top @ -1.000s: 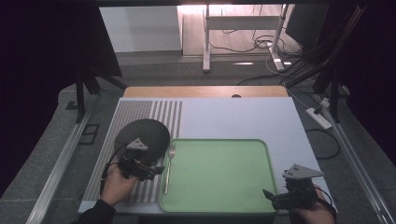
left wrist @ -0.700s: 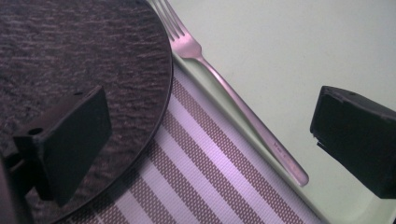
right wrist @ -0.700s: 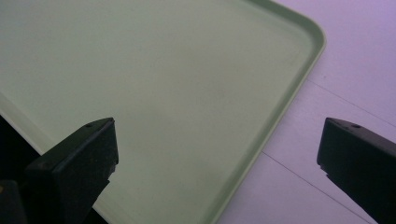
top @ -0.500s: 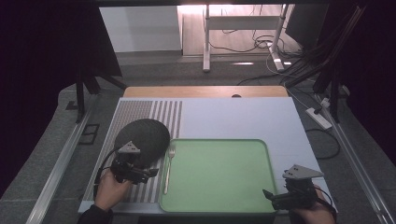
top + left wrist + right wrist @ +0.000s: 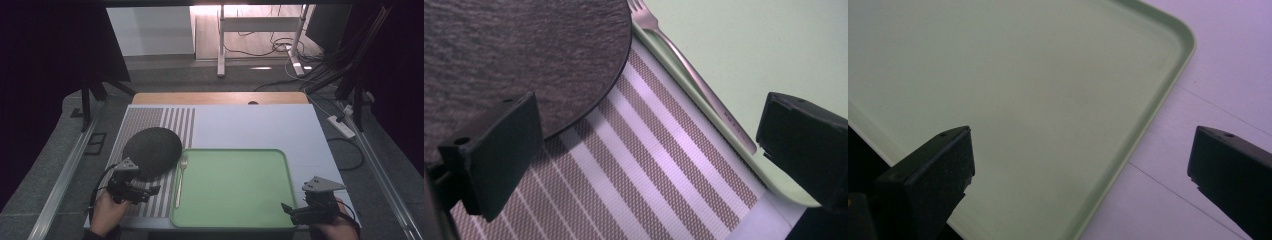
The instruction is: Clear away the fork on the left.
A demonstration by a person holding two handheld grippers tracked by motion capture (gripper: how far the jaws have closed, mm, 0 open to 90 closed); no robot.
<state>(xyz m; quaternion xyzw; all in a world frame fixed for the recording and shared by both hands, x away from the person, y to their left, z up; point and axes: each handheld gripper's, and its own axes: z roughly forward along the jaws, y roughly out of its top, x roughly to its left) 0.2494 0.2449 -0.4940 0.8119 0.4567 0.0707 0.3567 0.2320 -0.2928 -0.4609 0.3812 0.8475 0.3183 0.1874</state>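
A dark round slate plate lies on the striped placemat at the left. A silver fork rests along the left rim of an empty green tray. My left gripper hovers open over the mat, just near of the plate, jaws pointing right at the fork. In the left gripper view, the plate's edge and the fork lie ahead of the left gripper. My right gripper is open at the tray's near right corner, with nothing held in the right gripper.
The white table top stretches behind the tray, with a wooden strip at its far edge. Metal rails run along both sides of the table. Cables and a power strip lie on the floor to the right.
My left gripper has drawn back toward the near edge and slightly left, off the plate's rim. The right gripper has stayed put.
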